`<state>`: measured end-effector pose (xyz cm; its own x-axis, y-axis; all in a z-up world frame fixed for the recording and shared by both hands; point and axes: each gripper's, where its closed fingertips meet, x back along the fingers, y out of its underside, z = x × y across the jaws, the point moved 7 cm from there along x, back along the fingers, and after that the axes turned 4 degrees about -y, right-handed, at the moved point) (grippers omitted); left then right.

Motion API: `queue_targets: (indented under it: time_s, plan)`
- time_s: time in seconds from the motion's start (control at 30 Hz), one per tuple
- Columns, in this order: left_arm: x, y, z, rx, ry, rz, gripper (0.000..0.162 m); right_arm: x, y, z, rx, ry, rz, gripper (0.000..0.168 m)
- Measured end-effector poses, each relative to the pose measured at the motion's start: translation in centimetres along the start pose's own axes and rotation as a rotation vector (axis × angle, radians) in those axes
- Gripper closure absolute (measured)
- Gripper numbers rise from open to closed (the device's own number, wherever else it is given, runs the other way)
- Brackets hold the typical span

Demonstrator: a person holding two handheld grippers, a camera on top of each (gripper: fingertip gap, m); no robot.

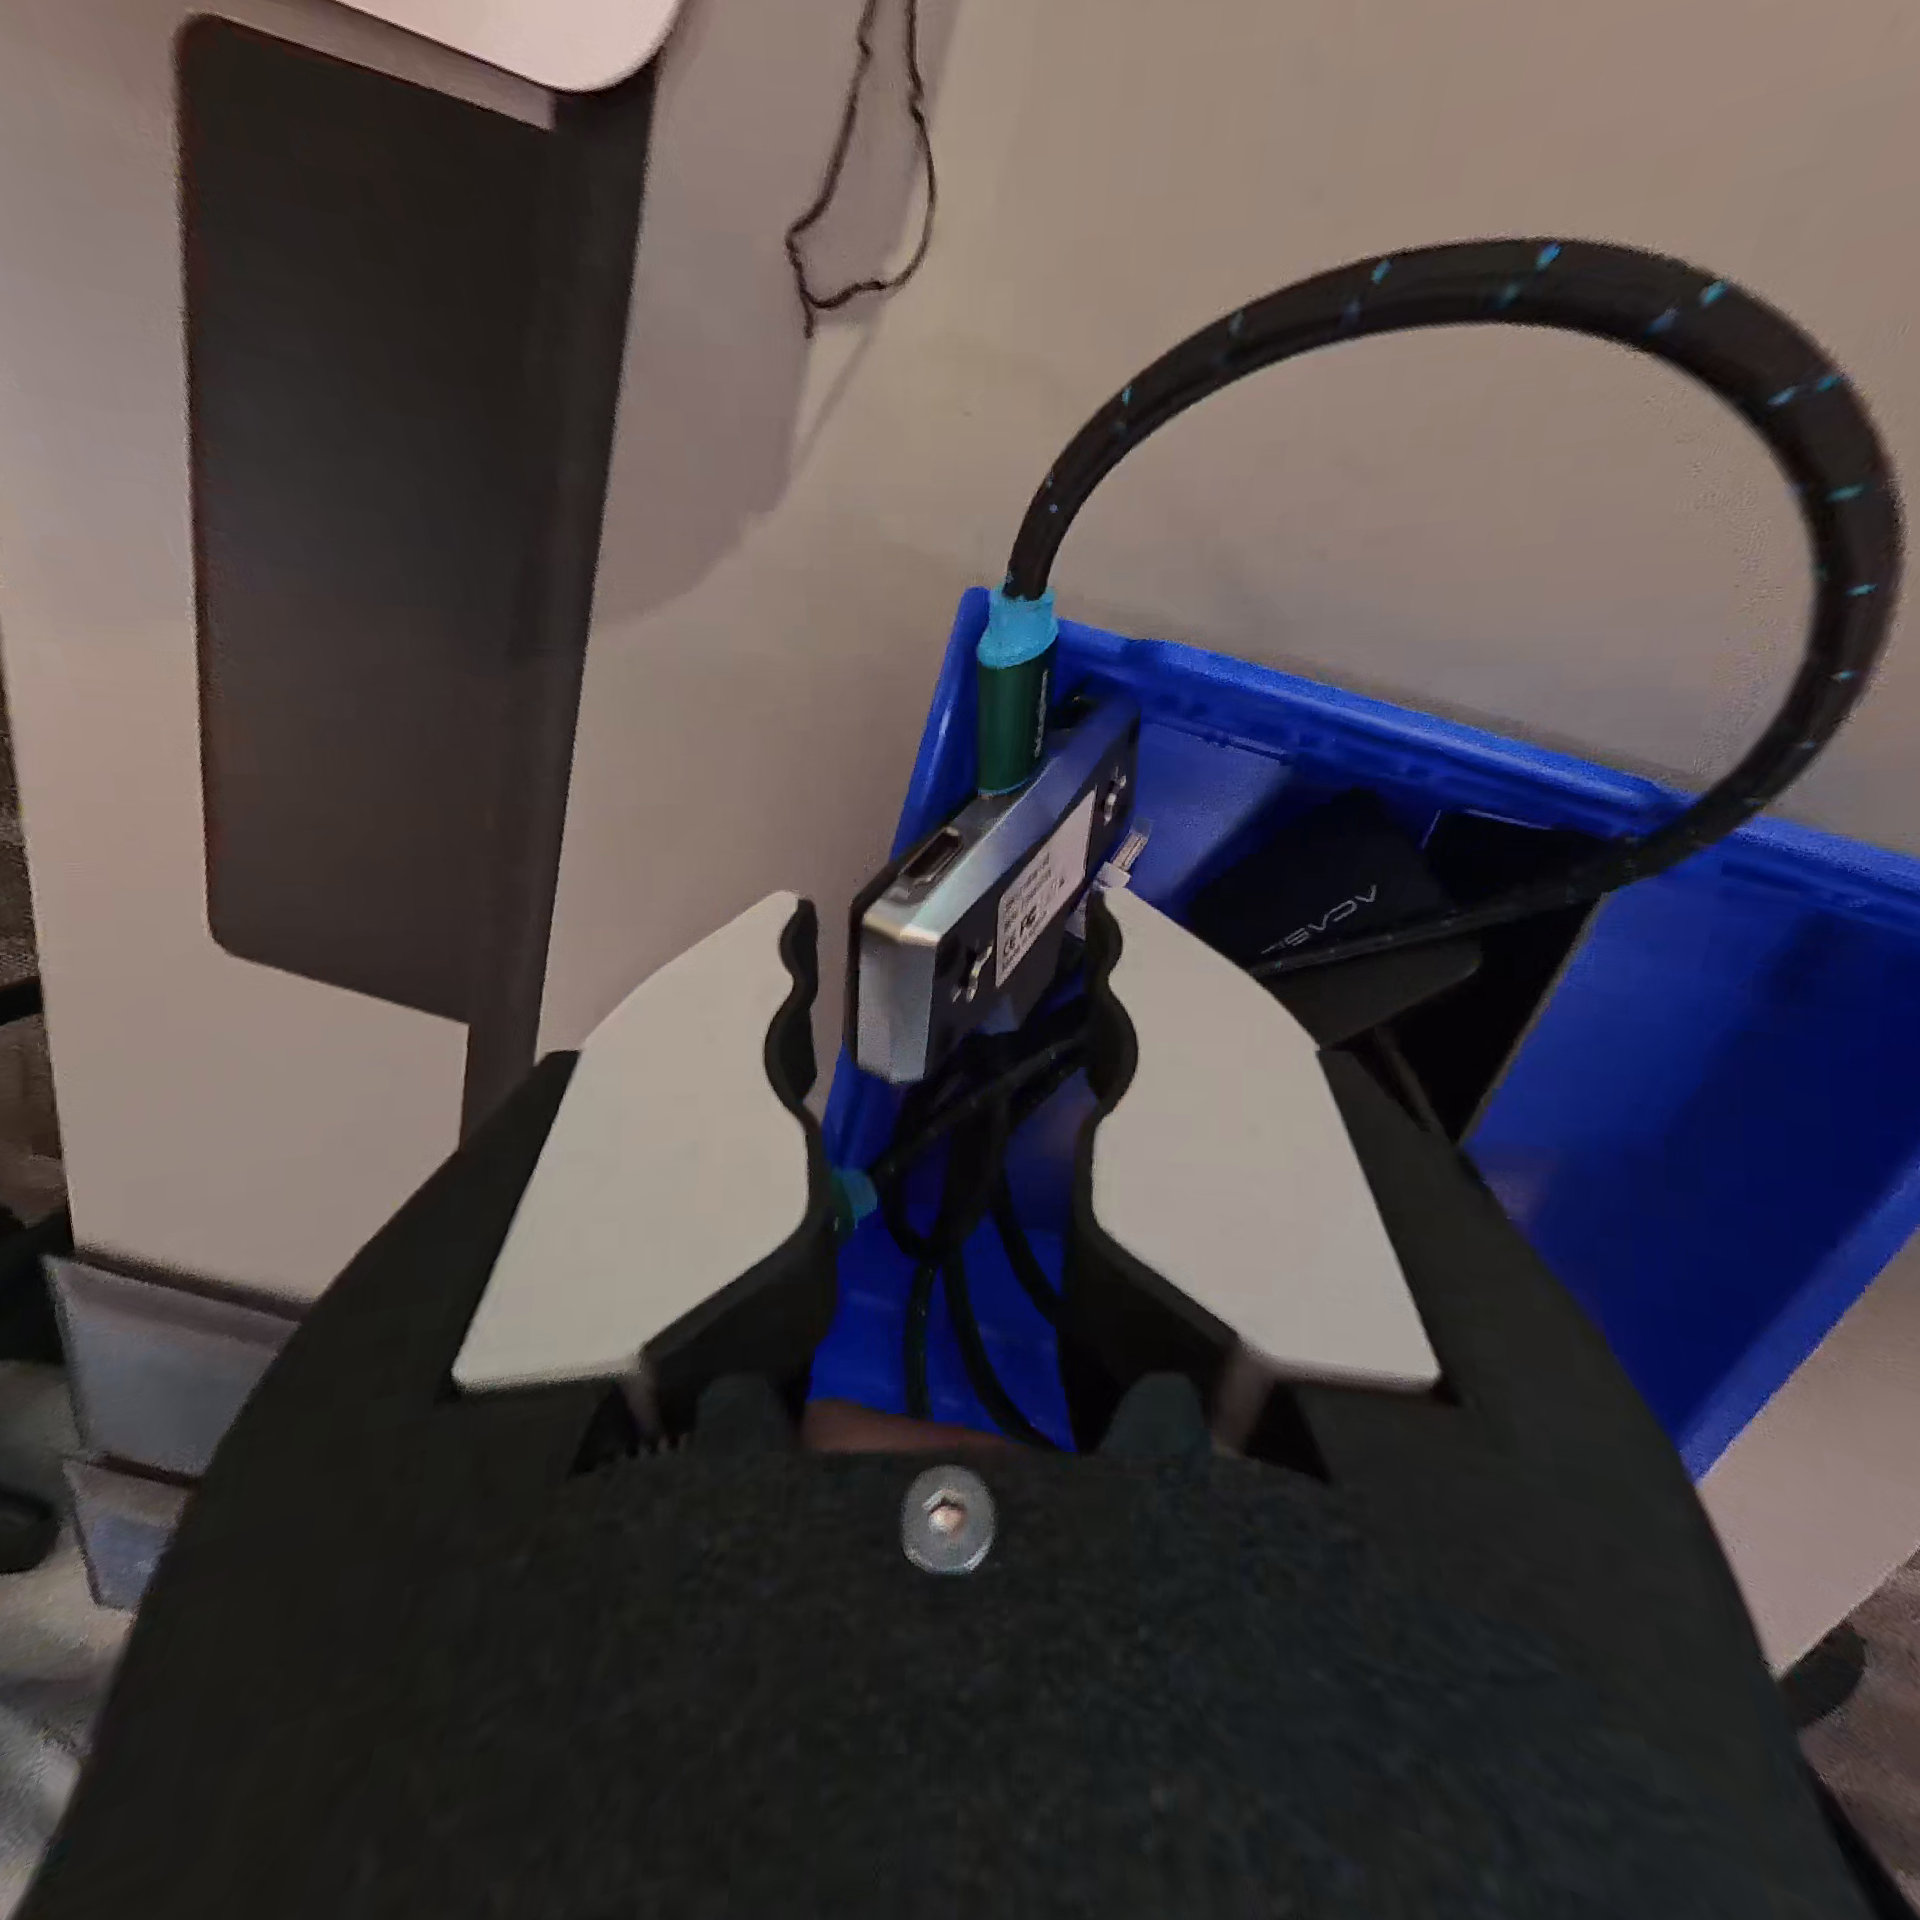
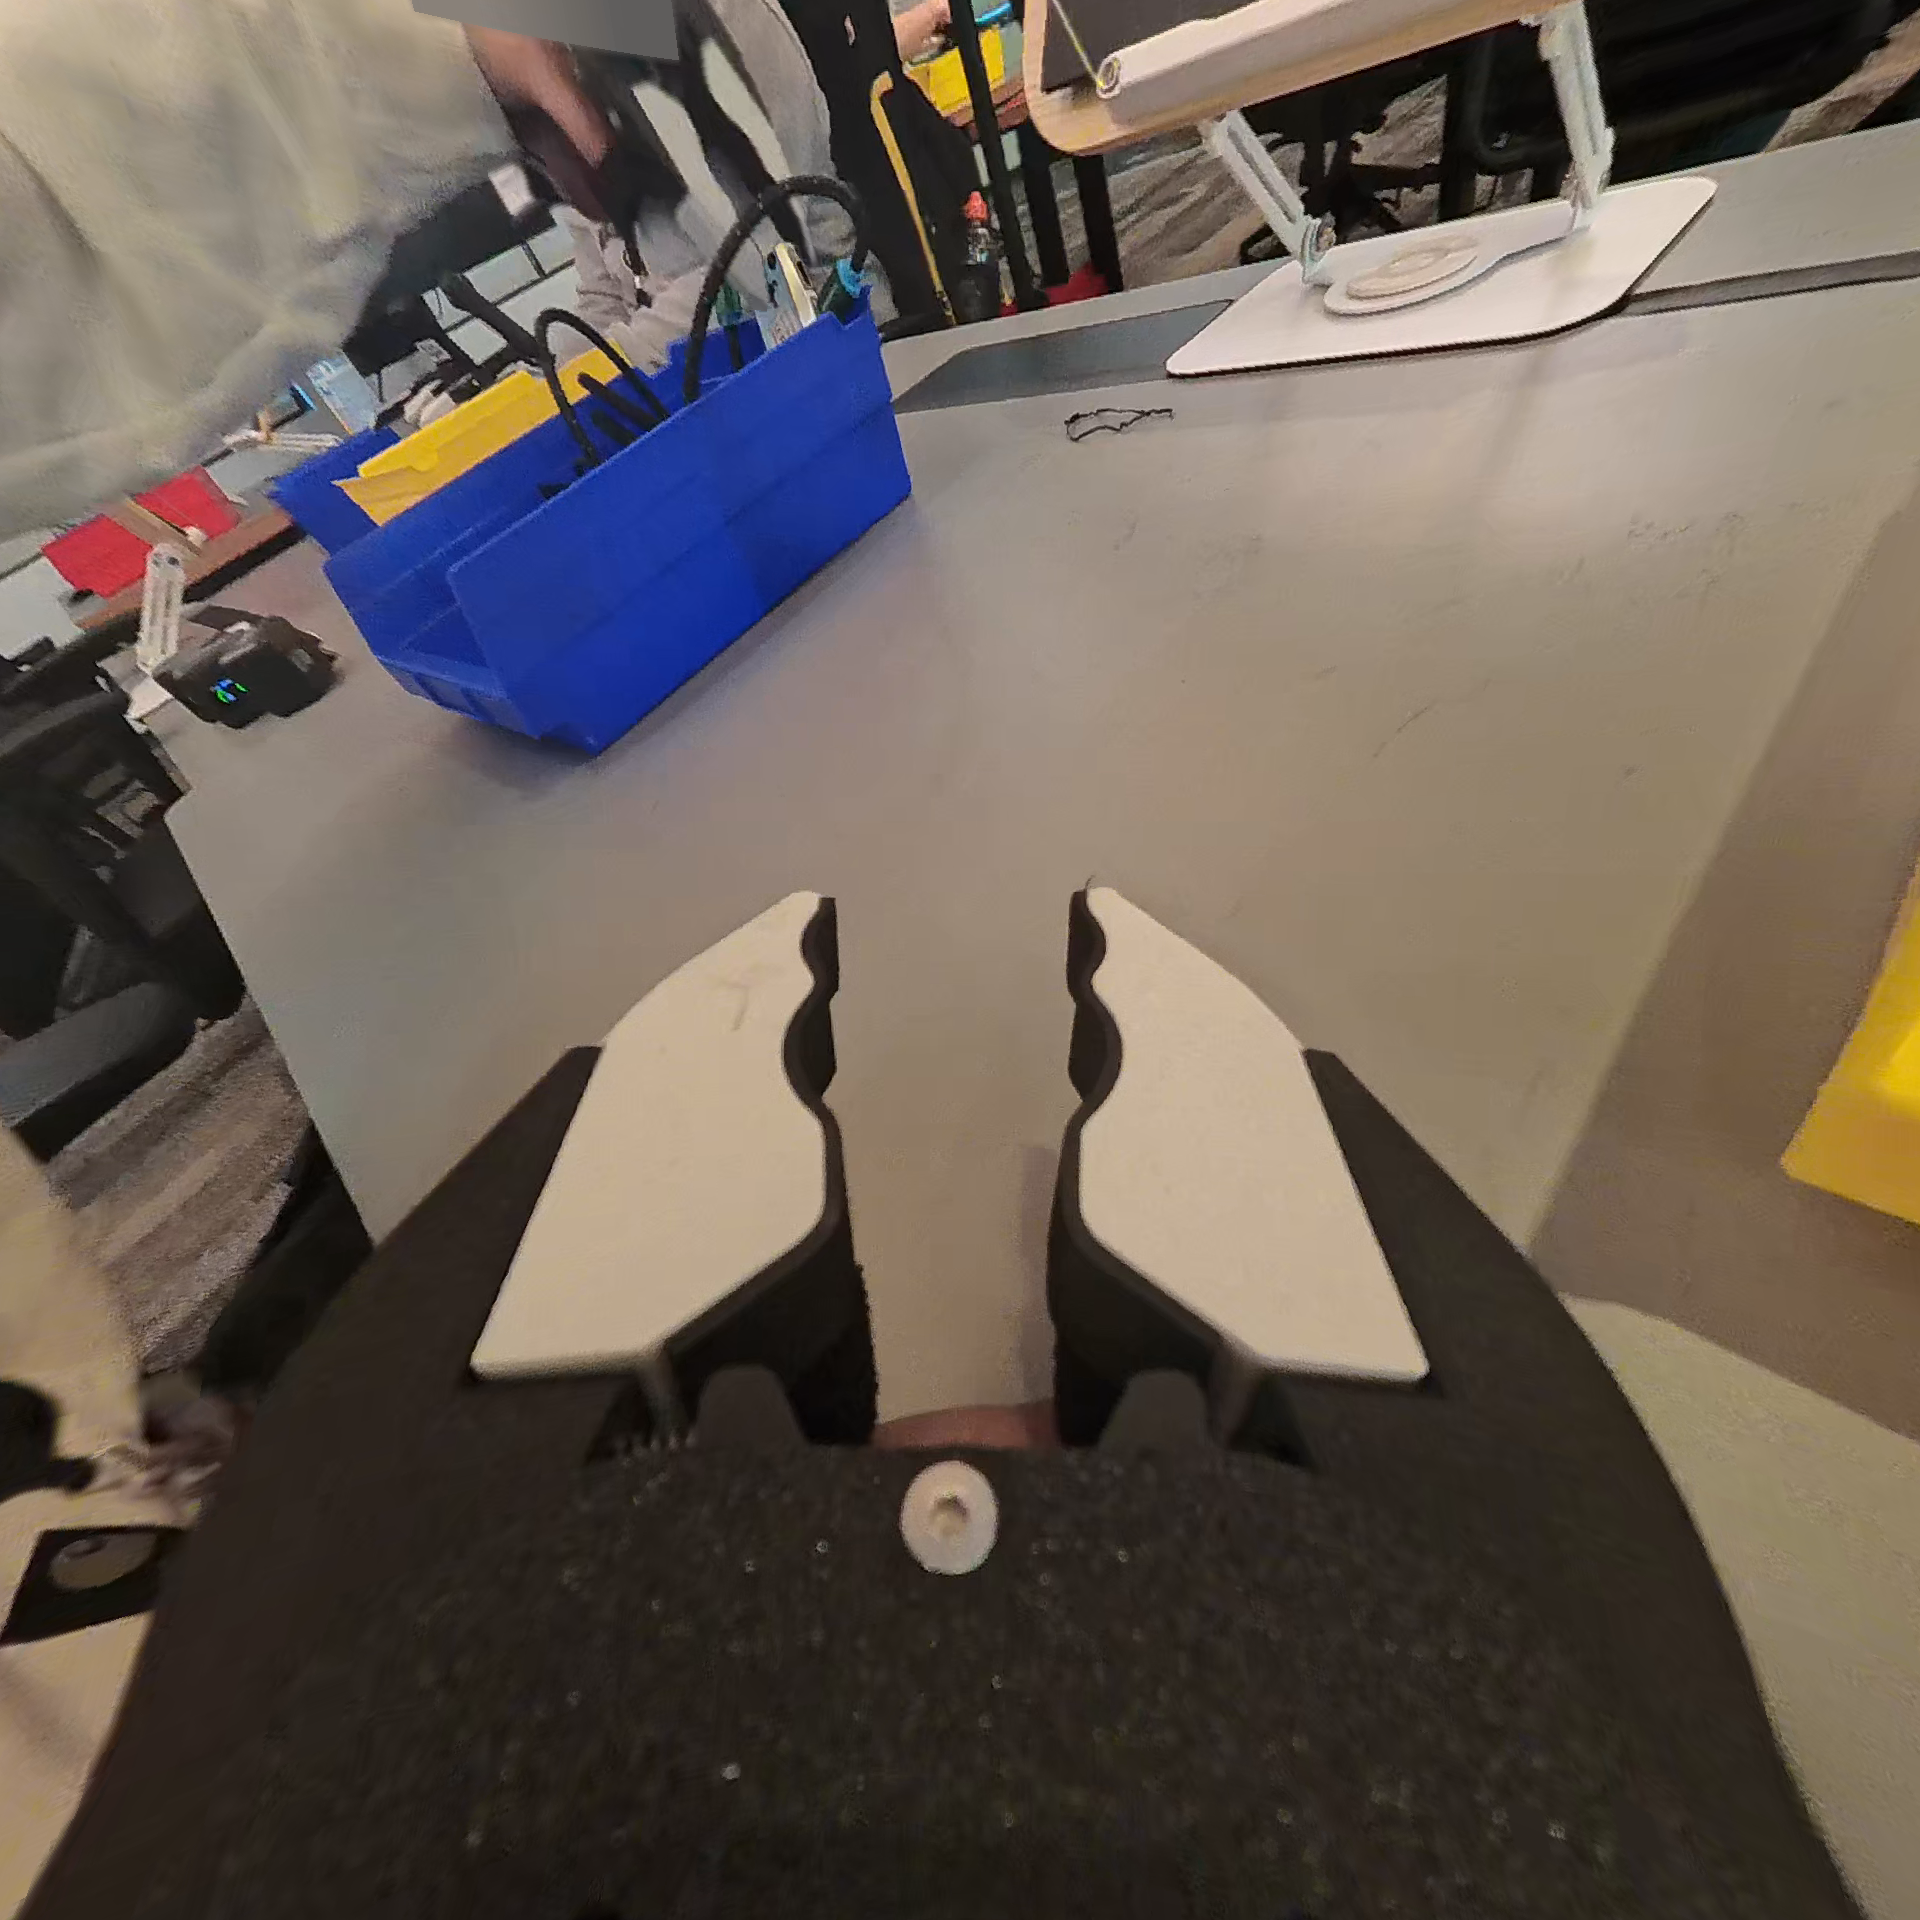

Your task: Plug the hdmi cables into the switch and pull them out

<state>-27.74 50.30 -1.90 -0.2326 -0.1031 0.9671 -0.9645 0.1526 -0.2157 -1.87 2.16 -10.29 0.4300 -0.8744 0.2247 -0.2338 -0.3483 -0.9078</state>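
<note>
Grey tabletop (image 2: 1299, 644) filled most of both views, with a cluttered room and a person's pale sleeve (image 2: 156, 260) behind it in the right wrist view. Over that table, the left gripper (image 1: 951, 914) had its jaws parted, and a small silver switch (image 1: 977, 914) sat tilted between the fingertips; its right side looked to touch the right finger, with a gap on the left, so whether it was truly gripped could not be told. One empty port faced the camera. Beyond it, a green plug (image 1: 1010, 717) stood in the switch's far end, and its black braided cable (image 1: 1558, 343) with teal flecks arched up and over to the right, down into a blue bin (image 1: 1714, 1039). Thin black cords (image 1: 966, 1226) hung below the switch. A loose black thread (image 1: 862, 208) lay on the table further off.

The right gripper (image 2: 951, 914) hovered above bare table, jaws parted, holding nothing. Well apart, far left, stood the blue bin (image 2: 675, 561) with cables rising from it, and a white stand (image 2: 1455, 270) sat at the back
</note>
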Motion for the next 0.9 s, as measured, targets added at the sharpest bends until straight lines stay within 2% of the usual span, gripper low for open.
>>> queue_targets:
  time_s: [0.13, 0.2, 0.33, 0.4, 0.57, 0.8, 0.9]
  plan:
    - [-2.5, 0.4, 0.4, -0.113, -0.052, -0.088, 0.116, 0.2, 0.0, 0.1, -0.018, -0.024, 0.013, 0.127]
    - [-2.4, 0.4, 0.3, -0.117, -0.052, -0.079, 0.118, 0.1, 0.0, 0.1, -0.025, -0.026, 0.008, 0.127]
    - [0.8, 0.8, 0.3, -0.095, -0.09, 0.01, 0.136, 0.0, 0.1, 0.1, -0.032, -0.025, -0.002, 0.128]
    - [3.3, 1.3, 0.7, -0.098, -0.158, 0.041, 0.14, 0.0, 0.1, 0.0, -0.029, -0.025, -0.006, 0.128]
    - [11.8, 1.7, 3.1, -0.12, -0.401, 0.159, 0.141, 0.0, 0.1, -0.8, -0.019, -0.04, -0.014, 0.129]
    - [30.0, -1.3, 7.0, -0.084, -0.826, 0.467, 0.142, -0.2, 0.2, -2.5, 0.066, -0.042, -0.027, 0.131]
    - [36.4, -2.7, 8.5, -0.069, -1.017, 0.543, 0.142, -0.1, 0.1, -3.0, 0.074, -0.05, -0.019, 0.132]
